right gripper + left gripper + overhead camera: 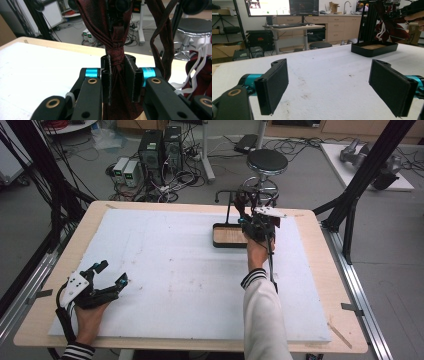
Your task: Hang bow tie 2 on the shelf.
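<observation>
A dark red cloth (117,57) hangs from a black stand (227,205) that rises out of a black tray with a wooden floor (220,242) at the far middle of the table. My right gripper (120,75) is shut on the bunched cloth, just below its knot. In the high view this gripper (248,220) sits over the tray's right end. More red cloth with white cord (200,62) hangs to the right. My left gripper (114,272) rests near the front left edge, open with nothing between its pads (274,85). From there the tray (372,51) and the cloth (392,30) stand far off.
A white foam sheet (165,270) covers most of the wooden table (95,215). Behind the table are a round stool (267,162), computer boxes and cables (160,150) on the floor. A black frame post (360,185) slants at the right.
</observation>
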